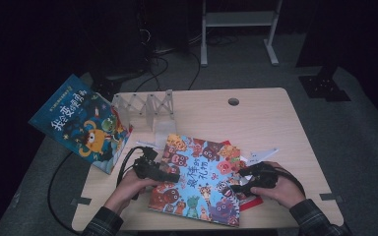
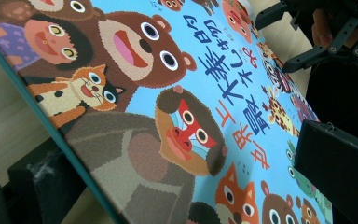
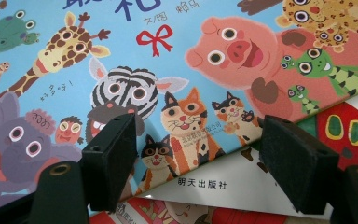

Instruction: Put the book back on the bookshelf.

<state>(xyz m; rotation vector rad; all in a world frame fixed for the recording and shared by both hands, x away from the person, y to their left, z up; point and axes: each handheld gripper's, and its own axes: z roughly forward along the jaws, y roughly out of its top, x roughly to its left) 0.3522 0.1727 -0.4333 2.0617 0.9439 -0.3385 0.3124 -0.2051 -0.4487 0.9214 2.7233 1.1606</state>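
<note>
Right now the left tool (image 1: 170,176) pinches the blue animal picture book (image 1: 199,179) by its left edge on the tabletop (image 1: 266,118); the right tool (image 3: 196,158) hovers spread over its opposite edge, above a red book (image 3: 349,128).

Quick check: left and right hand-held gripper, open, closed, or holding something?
Left hand-held gripper: jaws either side of the blue animal picture book's edge; grip cannot be told.
Right hand-held gripper: open, holding nothing.
</note>
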